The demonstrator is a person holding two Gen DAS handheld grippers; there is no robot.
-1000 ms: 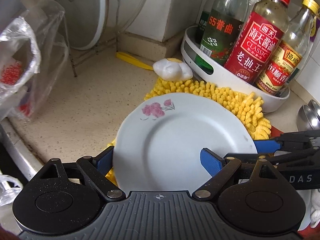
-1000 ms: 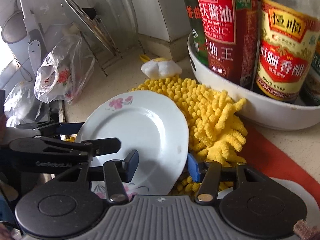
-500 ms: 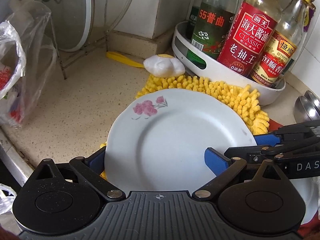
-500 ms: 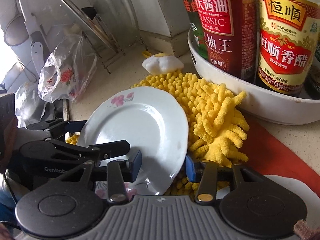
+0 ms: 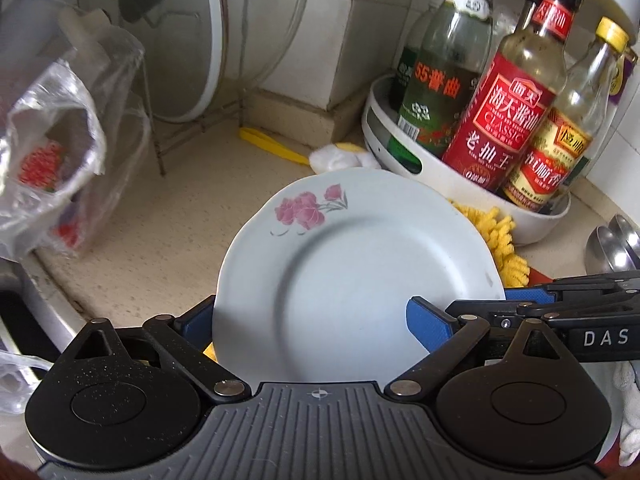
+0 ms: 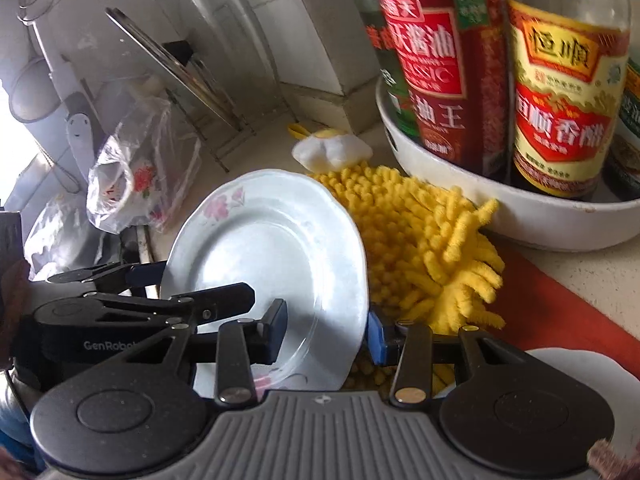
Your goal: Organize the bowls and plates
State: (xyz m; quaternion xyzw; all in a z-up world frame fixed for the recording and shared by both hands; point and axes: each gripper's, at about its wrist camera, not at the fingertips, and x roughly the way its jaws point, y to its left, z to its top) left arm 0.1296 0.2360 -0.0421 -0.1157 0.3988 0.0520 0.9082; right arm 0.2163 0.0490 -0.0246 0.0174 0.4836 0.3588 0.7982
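A white plate with a pink flower (image 5: 352, 268) is held tilted above the counter between both grippers. My left gripper (image 5: 312, 320) has its blue pads at the plate's near edge, one on each side of the rim. My right gripper (image 6: 326, 334) is shut on the plate's (image 6: 272, 256) right edge; it shows in the left wrist view (image 5: 560, 304) too. The left gripper also shows in the right wrist view (image 6: 132, 300). Another white dish (image 6: 576, 368) lies at the lower right.
A yellow chenille mitt (image 6: 420, 248) lies under the plate. A white tray (image 5: 532, 220) of sauce bottles (image 5: 500, 120) stands at the right. A lid rack (image 5: 192, 48) and plastic bags (image 5: 52, 160) are at the left. Metal spoons (image 5: 612, 248) lie at far right.
The plate has been lifted and tilted up off the yellow mitt, held by both grippers. Both views have risen and moved closer to the bottles.
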